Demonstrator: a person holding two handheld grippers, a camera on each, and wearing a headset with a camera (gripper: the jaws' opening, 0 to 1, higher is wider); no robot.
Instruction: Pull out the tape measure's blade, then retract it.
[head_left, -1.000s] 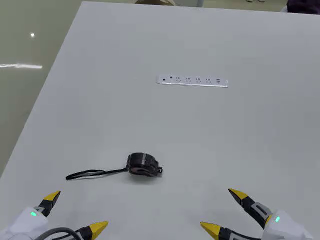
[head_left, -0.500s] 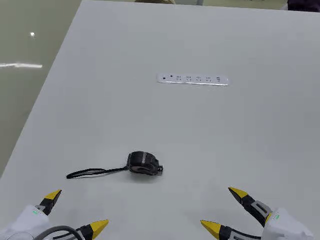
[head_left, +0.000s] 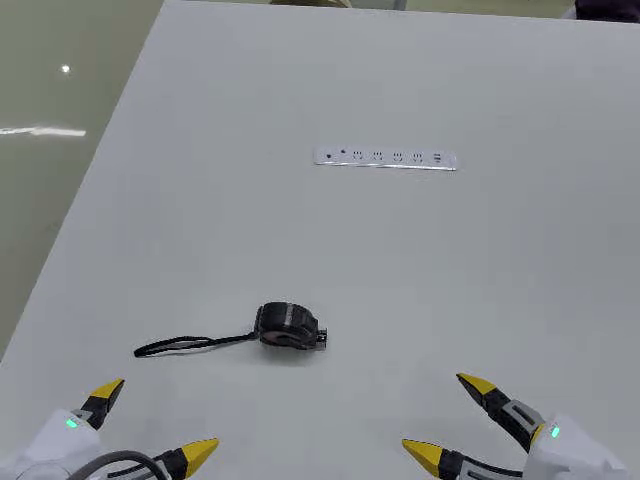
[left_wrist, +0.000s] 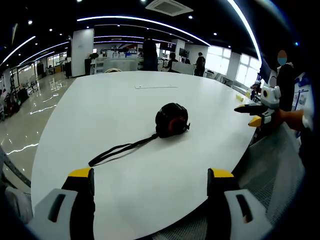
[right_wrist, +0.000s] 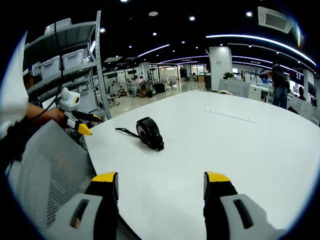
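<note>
Surface: one wide white table (head_left: 300, 230), with glossy pale floor (head_left: 50, 180) beyond its left edge.
Room: open office with ceiling light strips; the right gripper view has one metal shelf unit (right_wrist: 65, 45) holding at least two pale bins.
Tape measure: one, black (head_left: 288, 326), lying on the table toward the near edge, ahead of and between the two grippers, touched by neither. No blade shows drawn out of it.
Strap: one black wrist strap (head_left: 190, 345) runs from the case's left side and lies slack on the table.
Power strip: one, white (head_left: 386, 158), flat on the table well beyond the tape measure; its sockets sit in a single row, too small to count surely.
Grippers: two, each with two yellow-tipped jaws, so four yellow tips in all.
Left gripper: (head_left: 152, 421) at the near left edge, jaws spread wide with nothing between them, pointed toward the tape measure, which sits centred ahead of the jaws in the left gripper view.
Right gripper: (head_left: 448, 418) at the near right edge, jaws likewise spread wide and empty, well apart from the tape measure, which lies left of centre in the right gripper view.
</note>
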